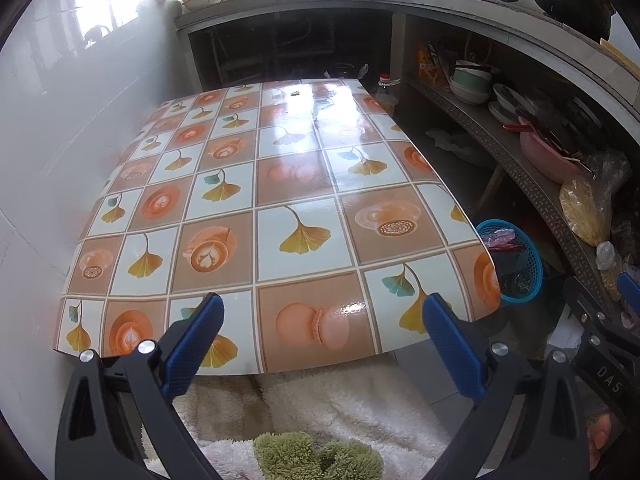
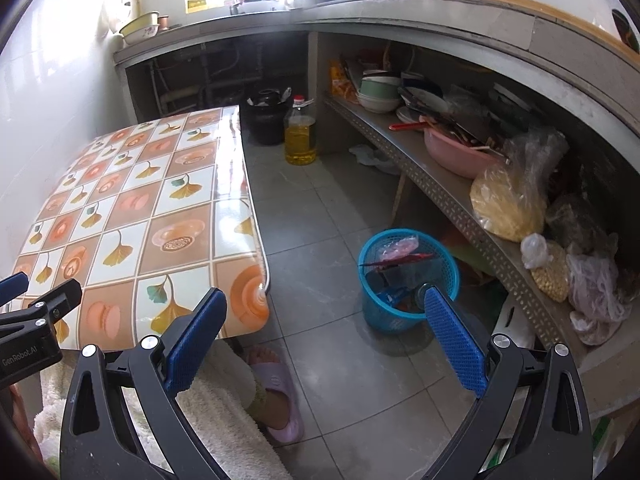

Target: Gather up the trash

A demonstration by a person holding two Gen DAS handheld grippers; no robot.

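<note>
Left gripper (image 1: pixel 322 312): your jaws spread, empty, over table (image 1: pixel 280 184); "GenRobot.AI" readable.
Right gripper (image 2: pixel 324 308): yours spread, empty; "DAS" readable.
Trash: in blue basket (image 2: pixel 404 276) on floor, beside table.

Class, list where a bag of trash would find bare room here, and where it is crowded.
Bare: most of the patterned table, and the floor tiles between table edge, oil bottle and blue basket. Crowded: the lower shelf, packed with bowls and bags.

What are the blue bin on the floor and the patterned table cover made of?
The blue bin looks like moulded plastic: its wall is an open mesh you can see through. The table cover looks like glossy vinyl or oilcloth, since window light glares off its printed squares.
</note>
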